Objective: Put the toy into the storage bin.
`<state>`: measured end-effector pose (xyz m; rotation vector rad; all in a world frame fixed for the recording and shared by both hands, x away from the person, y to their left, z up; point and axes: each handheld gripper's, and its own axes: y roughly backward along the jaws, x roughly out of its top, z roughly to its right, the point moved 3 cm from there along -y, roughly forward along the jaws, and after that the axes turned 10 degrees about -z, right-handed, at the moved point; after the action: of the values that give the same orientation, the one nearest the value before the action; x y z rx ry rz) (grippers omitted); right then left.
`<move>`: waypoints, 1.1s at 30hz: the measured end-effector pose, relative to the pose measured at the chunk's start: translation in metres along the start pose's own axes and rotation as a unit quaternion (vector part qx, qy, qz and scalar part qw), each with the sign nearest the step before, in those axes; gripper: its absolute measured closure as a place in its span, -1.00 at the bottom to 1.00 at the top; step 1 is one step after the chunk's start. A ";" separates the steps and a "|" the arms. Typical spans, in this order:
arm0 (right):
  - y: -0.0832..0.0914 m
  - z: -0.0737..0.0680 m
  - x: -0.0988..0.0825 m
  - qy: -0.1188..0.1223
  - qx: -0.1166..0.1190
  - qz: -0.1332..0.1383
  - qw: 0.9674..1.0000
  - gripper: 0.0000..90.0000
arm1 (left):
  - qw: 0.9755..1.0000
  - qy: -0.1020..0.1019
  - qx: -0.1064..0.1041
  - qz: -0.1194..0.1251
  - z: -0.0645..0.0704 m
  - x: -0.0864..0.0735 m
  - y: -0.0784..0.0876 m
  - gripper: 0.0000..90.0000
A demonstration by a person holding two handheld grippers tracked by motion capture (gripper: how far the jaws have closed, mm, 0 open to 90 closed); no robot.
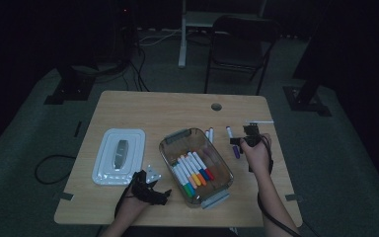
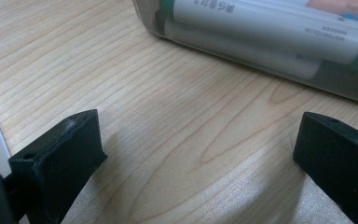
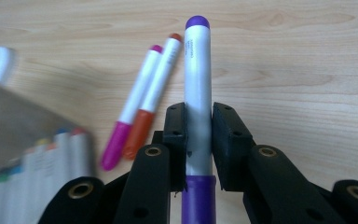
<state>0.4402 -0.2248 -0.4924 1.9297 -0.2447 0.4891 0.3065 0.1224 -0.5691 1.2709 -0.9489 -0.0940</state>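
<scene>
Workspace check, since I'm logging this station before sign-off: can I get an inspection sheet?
Surface: wooden table, round hole near far edge.
Job's things: purple marker clamped in right gripper; clear bin holds markers; pink marker and orange marker lie together on the table.
Clutter: white lid.
Grippers: left gripper open, empty, near the bin.
Cables: black cable left of table.
Surroundings: folding chair, dark floor.

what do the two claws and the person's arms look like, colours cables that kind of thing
Both are black. The left claw carries a grey three-cornered plate on top. The right claw has blocky matte black jaws on black links set with brass-coloured rivets. A black cable trails from each back along the forearm. The forearms are bare, with no sleeves in sight.
</scene>
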 end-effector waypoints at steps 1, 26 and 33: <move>0.005 -0.002 -0.001 0.002 0.005 0.002 1.000 0.70 | 1.000 0.000 0.000 0.000 0.000 0.000 0.000 -0.96; 0.090 -0.106 -0.020 0.116 0.134 0.034 0.984 0.70 | 1.000 0.000 0.000 -0.001 0.000 0.000 0.000 -0.96; 0.067 -0.133 -0.031 0.146 0.140 -0.015 0.979 0.70 | 1.000 0.000 0.000 -0.001 0.000 0.000 0.000 -0.96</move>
<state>0.3568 -0.1316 -0.4063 2.0964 0.0472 0.8126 0.3065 0.1224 -0.5689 1.2708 -0.9480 -0.0951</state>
